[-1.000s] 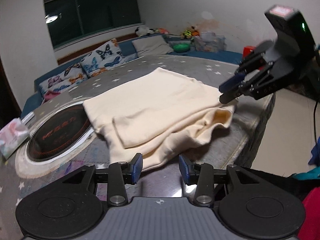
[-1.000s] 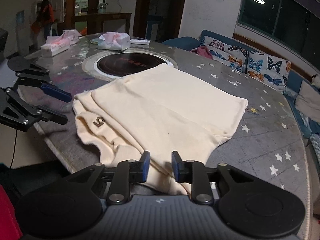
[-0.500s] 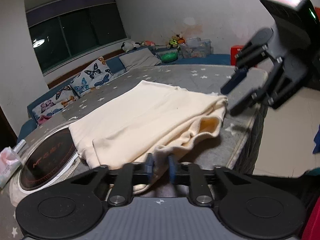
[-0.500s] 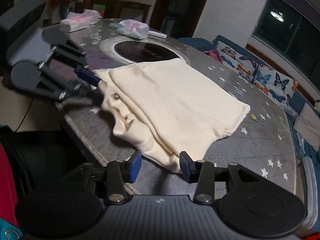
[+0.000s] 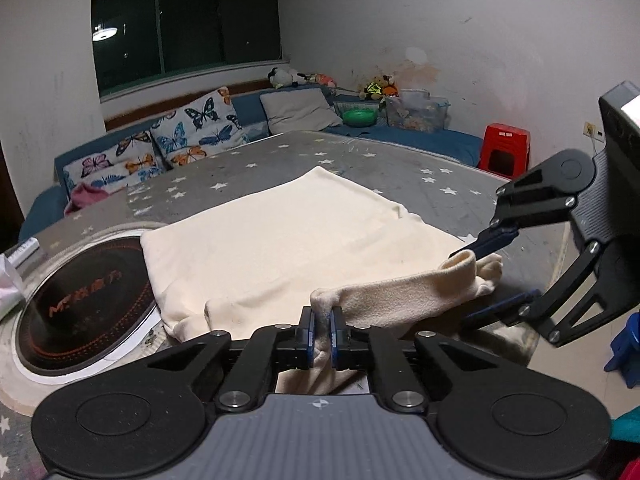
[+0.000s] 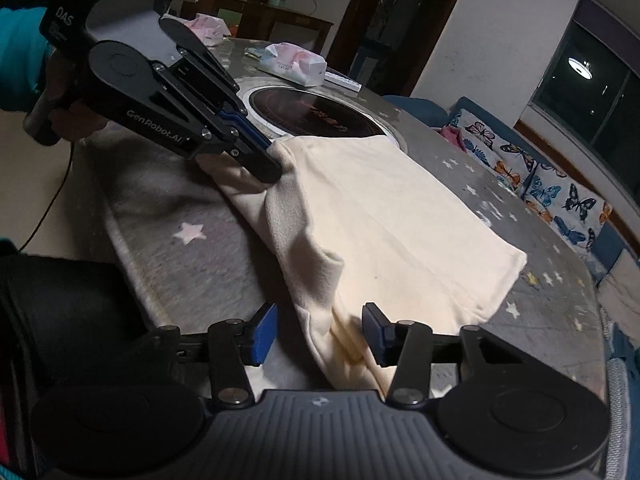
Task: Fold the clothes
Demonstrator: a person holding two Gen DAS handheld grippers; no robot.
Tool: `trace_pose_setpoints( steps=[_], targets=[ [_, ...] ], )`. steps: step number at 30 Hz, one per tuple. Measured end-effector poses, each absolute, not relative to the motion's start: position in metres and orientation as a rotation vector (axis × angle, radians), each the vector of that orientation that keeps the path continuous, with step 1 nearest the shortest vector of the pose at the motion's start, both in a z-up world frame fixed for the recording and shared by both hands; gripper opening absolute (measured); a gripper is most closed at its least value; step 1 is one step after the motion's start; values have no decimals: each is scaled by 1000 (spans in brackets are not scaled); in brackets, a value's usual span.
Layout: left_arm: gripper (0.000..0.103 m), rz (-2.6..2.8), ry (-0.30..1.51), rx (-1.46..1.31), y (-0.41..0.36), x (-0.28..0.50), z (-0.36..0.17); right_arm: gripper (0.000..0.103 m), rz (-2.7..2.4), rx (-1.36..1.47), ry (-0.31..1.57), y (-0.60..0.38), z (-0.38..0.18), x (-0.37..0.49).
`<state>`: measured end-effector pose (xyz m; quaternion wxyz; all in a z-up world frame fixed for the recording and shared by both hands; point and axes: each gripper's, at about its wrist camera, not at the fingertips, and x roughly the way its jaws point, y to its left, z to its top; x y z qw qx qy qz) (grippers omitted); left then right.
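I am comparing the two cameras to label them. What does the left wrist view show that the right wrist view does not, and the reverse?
Only the left wrist view shows the red stool, the green bowl and the stuffed toys by the far wall. Only the right wrist view shows the tissue pack and the dark doorway. Both show the cream garment on the star-patterned table, the round black cooktop, the butterfly cushions, the left gripper shut on the garment's edge, and the right gripper open around it.
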<state>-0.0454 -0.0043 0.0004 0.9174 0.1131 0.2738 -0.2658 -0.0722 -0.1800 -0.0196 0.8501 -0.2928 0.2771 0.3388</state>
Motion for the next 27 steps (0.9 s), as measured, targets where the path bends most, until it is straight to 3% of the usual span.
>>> trace_pose_setpoints(
  steps=[1,4,6,7,9,18,22,27],
  targets=[
    [8,-550,566,231,-4,-45,0,31,718,-605,586,-179,-20,-69],
    [13,-553,558,247,0,-54,0,16,722,-586,605,-178,-20,-60],
    [19,-539,547,272,3,-64,-2,14,733,-552,615,-180,-16,-55],
    [32,-532,541,284,5,-69,-3,14,734,-536,620,-181,-14,-54],
    [44,-518,529,309,8,-79,-5,13,731,-502,623,-184,-8,-50],
    [44,-487,501,478,12,-95,-25,12,704,-421,621,-186,9,-37],
    [11,-490,518,460,19,-87,-24,10,703,-423,613,-184,9,-38],
    [5,-498,504,411,26,-90,-13,9,698,-404,582,-186,11,-47]
  ],
)
